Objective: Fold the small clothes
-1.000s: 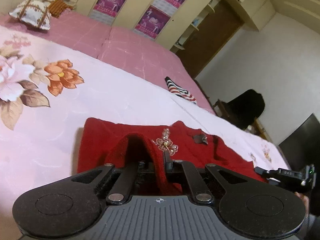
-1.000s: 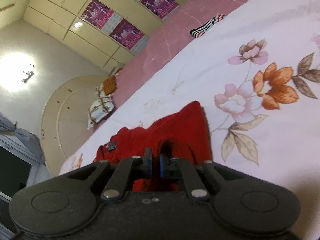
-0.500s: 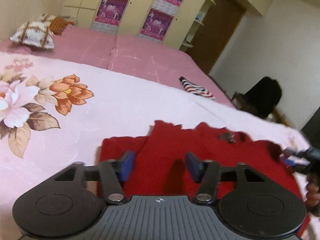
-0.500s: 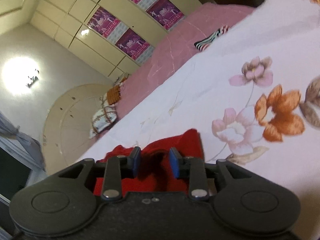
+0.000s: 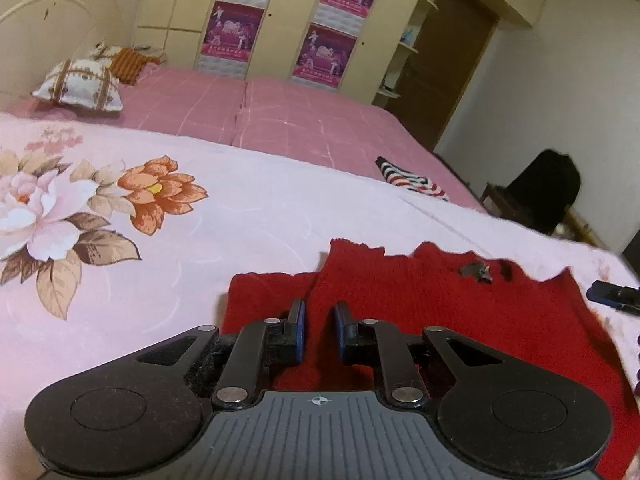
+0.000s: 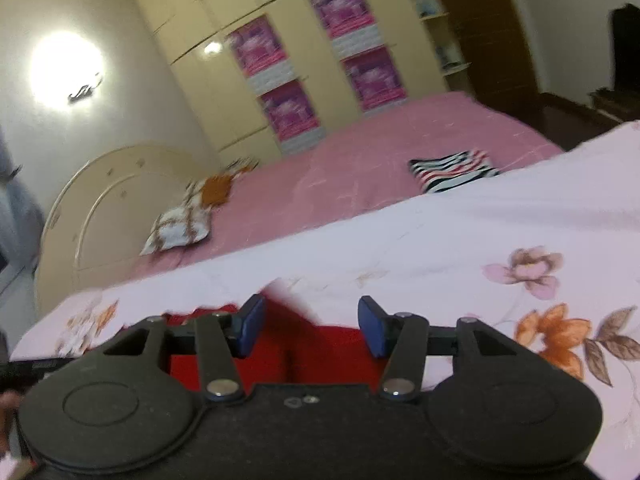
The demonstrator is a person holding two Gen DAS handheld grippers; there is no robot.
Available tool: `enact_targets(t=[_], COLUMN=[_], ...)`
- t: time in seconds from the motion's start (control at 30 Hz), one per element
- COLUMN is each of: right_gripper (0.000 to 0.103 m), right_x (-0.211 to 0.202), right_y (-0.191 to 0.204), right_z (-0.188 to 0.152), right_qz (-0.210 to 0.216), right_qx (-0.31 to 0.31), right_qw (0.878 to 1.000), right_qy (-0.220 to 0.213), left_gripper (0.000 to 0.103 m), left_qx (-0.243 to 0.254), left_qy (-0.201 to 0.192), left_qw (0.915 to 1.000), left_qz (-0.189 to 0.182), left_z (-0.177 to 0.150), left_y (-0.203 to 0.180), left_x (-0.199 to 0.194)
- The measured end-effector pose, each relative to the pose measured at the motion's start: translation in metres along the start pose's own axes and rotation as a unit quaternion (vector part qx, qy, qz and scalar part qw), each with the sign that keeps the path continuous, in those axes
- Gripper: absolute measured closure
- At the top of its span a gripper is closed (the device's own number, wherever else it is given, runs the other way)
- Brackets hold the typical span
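Note:
A red knitted garment [image 5: 460,312] lies folded flat on the floral sheet [image 5: 240,220]. It has a dark tag [image 5: 476,270] near its far edge. My left gripper [image 5: 319,330] hovers just over the garment's left part. Its jaws are closing with a narrow gap and nothing between the blue pads. In the right wrist view the red garment [image 6: 320,344] shows under my right gripper [image 6: 312,326], which stands open and holds nothing. The right gripper's tip [image 5: 612,294] pokes in at the right edge of the left wrist view.
A striped folded garment [image 5: 412,178] lies on the pink bedspread [image 5: 280,120] beyond the sheet. Pillows [image 5: 78,86] rest by the headboard [image 6: 100,208]. A wardrobe with posters [image 5: 280,20] lines the far wall. A dark chair [image 5: 548,188] stands off the bed's right side.
Both grippers were shut on raised folds of the red garment and have let go; it now lies flat. The left jaws opened wide, then narrowed. The right gripper opened, rolled and rose.

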State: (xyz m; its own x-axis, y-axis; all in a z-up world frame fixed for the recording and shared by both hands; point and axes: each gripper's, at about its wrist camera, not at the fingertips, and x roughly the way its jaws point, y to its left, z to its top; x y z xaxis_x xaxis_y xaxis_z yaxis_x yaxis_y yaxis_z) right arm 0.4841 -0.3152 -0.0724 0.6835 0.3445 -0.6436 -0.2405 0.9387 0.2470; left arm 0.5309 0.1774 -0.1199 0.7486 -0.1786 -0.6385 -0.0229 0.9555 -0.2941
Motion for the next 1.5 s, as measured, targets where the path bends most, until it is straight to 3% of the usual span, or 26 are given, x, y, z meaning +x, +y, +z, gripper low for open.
enact_targets(t=[0.13, 0.2, 0.3, 0.43, 0.57, 0.67, 0.73, 0.8, 0.83, 0.87, 0.9, 0.93, 1.0, 1.07, 1.13, 1.23, 1.33, 1.4, 1.5], right_gripper=[0.059, 0.075, 0.081, 0.081, 0.08, 0.071, 0.069, 0.069, 0.069, 0.069, 0.069, 0.068, 0.067, 0.071, 0.073, 0.073, 0.071, 0.068, 0.059], right_x=[0.025, 0.033, 0.038, 0.041, 0.045, 0.044, 0.038, 0.03, 0.025, 0.022, 0.018, 0.015, 0.016, 0.027, 0.042, 0.061, 0.08, 0.085, 0.076], right_y=[0.023, 0.032, 0.04, 0.052, 0.04, 0.037, 0.037, 0.044, 0.047, 0.05, 0.053, 0.056, 0.066, 0.085, 0.108, 0.134, 0.139, 0.14, 0.125], right_z=[-0.005, -0.012, -0.016, -0.021, -0.017, -0.016, -0.016, -0.014, -0.013, -0.012, -0.01, -0.008, -0.005, -0.006, -0.012, -0.023, -0.029, -0.034, -0.034], right_qz=[-0.06, -0.072, -0.114, -0.148, -0.137, -0.136, -0.142, -0.155, -0.159, -0.161, -0.161, -0.155, -0.125, -0.093, -0.071, -0.062, -0.061, -0.068, -0.093], right_qx=[-0.086, -0.112, -0.147, -0.178, -0.153, -0.146, -0.154, -0.166, -0.172, -0.177, -0.179, -0.174, -0.155, -0.153, -0.161, -0.179, -0.169, -0.184, -0.188], right_qw=[0.993, 0.989, 0.981, 0.971, 0.977, 0.978, 0.976, 0.973, 0.971, 0.97, 0.97, 0.972, 0.98, 0.984, 0.984, 0.981, 0.982, 0.979, 0.977], right_qy=[0.049, 0.06, 0.06, 0.056, 0.058, 0.056, 0.057, 0.051, 0.041, 0.033, 0.024, 0.016, 0.008, 0.013, 0.024, 0.046, 0.065, 0.064, 0.044], left_gripper=[0.085, 0.085, 0.085, 0.085, 0.085, 0.084, 0.078, 0.059, 0.052, 0.039, 0.036, 0.036, 0.036, 0.036, 0.036, 0.036, 0.035, 0.02, 0.02], left_qx=[0.046, 0.061, 0.082, 0.097, 0.098, 0.106, 0.114, 0.117, 0.111, 0.108, 0.11, 0.111, 0.1, 0.108, 0.123, 0.112, 0.096, 0.1, 0.093], left_qy=[0.0, -0.003, -0.01, -0.012, -0.013, -0.011, -0.012, -0.017, -0.028, -0.052, -0.076, -0.089, -0.066, -0.044, -0.033, -0.017, 0.01, -0.01, -0.033], left_qw=[0.9987, 0.9971, 0.9934, 0.9903, 0.9899, 0.9885, 0.9863, 0.9846, 0.9844, 0.9824, 0.9806, 0.982, 0.9926, 0.9917, 0.9877, 0.9908, 0.995, 0.9949, 0.9936], left_qz=[0.024, 0.047, 0.079, 0.099, 0.102, 0.107, 0.118, 0.129, 0.133, 0.143, 0.143, 0.124, 0.023, -0.054, -0.091, -0.075, -0.027, -0.009, 0.055], left_z=[-0.001, 0.001, 0.0, 0.0, -0.001, -0.001, -0.001, 0.001, 0.003, 0.005, 0.007, 0.01, 0.014, 0.011, 0.003, -0.005, -0.013, -0.018, -0.021], left_y=[-0.016, -0.021, -0.028, -0.032, -0.033, -0.036, -0.04, -0.043, -0.044, -0.048, -0.054, -0.063, -0.086, -0.113, -0.136, -0.141, -0.128, -0.114, -0.083], left_x=[0.001, -0.001, -0.001, -0.002, -0.005, -0.004, -0.005, -0.009, -0.016, -0.027, -0.036, -0.042, -0.039, -0.029, -0.019, -0.003, 0.017, 0.017, 0.004])
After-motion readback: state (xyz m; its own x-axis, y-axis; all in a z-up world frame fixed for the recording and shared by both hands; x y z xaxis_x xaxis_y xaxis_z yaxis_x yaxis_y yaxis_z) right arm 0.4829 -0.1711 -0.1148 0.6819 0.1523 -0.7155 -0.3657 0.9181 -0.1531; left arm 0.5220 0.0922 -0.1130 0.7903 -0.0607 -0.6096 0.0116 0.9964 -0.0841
